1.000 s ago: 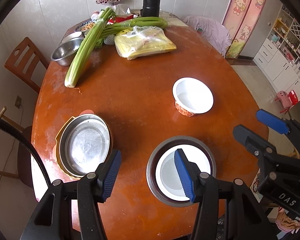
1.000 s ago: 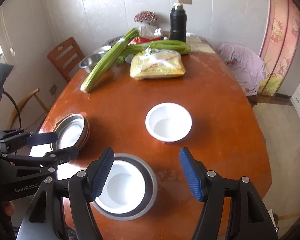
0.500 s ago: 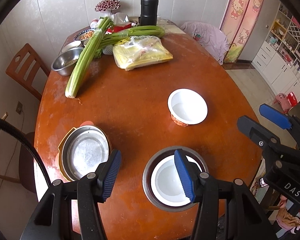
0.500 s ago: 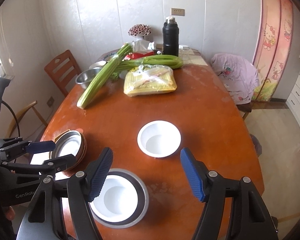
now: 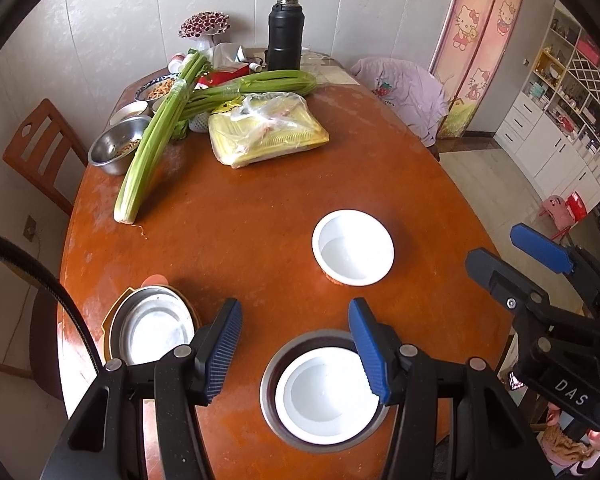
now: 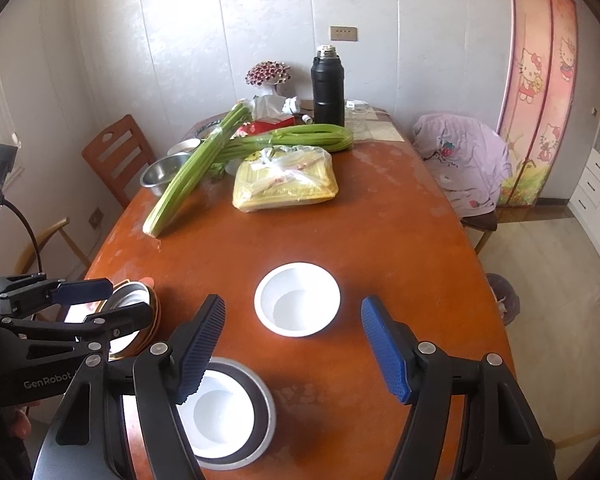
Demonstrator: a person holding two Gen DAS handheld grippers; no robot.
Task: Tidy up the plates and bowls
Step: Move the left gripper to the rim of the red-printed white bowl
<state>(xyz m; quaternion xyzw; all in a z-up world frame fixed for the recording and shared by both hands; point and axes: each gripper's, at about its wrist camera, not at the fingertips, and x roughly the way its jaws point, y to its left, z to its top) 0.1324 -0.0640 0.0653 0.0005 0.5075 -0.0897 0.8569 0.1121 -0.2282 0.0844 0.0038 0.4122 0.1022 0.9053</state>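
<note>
A white bowl (image 5: 327, 395) sits inside a grey metal plate (image 5: 269, 385) at the table's near edge; the bowl also shows in the right wrist view (image 6: 220, 416). A second white bowl (image 5: 353, 246) (image 6: 297, 298) stands alone further in. A stack of metal plates (image 5: 152, 326) (image 6: 134, 304) lies at the near left. My left gripper (image 5: 296, 350) is open and empty, raised above the near bowl. My right gripper (image 6: 294, 350) is open and empty, raised in front of the lone bowl.
The round brown table (image 5: 252, 216) carries celery bunches (image 5: 156, 140), a yellow bagged package (image 5: 266, 134), a steel bowl (image 5: 116, 151) and a black flask (image 5: 285, 34) at the far end. Wooden chairs (image 5: 40, 148) stand left; a cloth-covered chair (image 5: 408, 92) stands right.
Both grippers have pulled back and risen from the table, so the bowls and plates look smaller and lower in view. Both jaws stayed open. Nothing on the table moved.
</note>
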